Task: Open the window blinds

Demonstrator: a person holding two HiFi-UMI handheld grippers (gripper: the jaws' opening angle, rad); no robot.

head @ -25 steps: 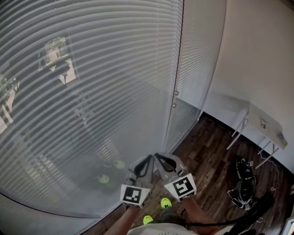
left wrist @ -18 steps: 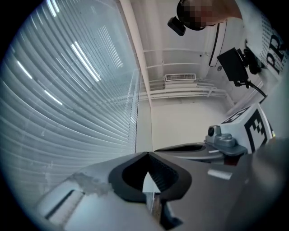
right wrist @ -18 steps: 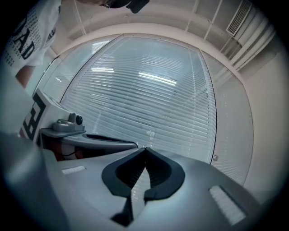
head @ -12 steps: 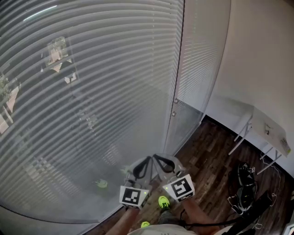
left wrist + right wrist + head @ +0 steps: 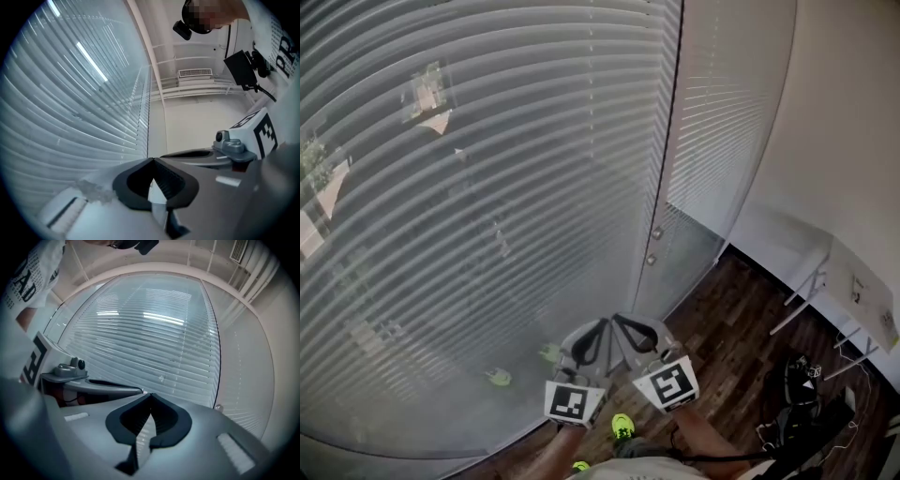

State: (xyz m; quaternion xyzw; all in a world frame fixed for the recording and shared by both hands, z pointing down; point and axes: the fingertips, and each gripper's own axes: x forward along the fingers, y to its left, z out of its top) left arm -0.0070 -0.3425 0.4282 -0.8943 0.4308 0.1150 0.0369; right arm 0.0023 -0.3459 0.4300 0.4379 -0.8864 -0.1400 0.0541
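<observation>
Head view: both forearms reach forward from the lower edge, side by side; the left gripper (image 5: 598,330) and right gripper (image 5: 624,326) point at the foot of the window blinds (image 5: 487,187), tips near each other and angled slightly inward; neither touches the slats; the blinds hang as a wide panel ahead and a narrower panel to its right, with two small knobs (image 5: 653,246) on the upright frame between them; the slats run horizontally, long axis side to side, and lie shut; dark wood floor (image 5: 741,328) to the right

Left gripper view: the left gripper (image 5: 152,160) has its jaws pressed together with nothing between them; the blinds (image 5: 70,108) fill the left side, receding toward the wall; the right gripper (image 5: 234,150) lies just beside, at the right

Right gripper view: the right gripper (image 5: 151,395) is likewise closed and empty; it faces the blinds (image 5: 154,333) squarely, slats level across the frame; the left gripper (image 5: 84,380) sits alongside at the left
</observation>
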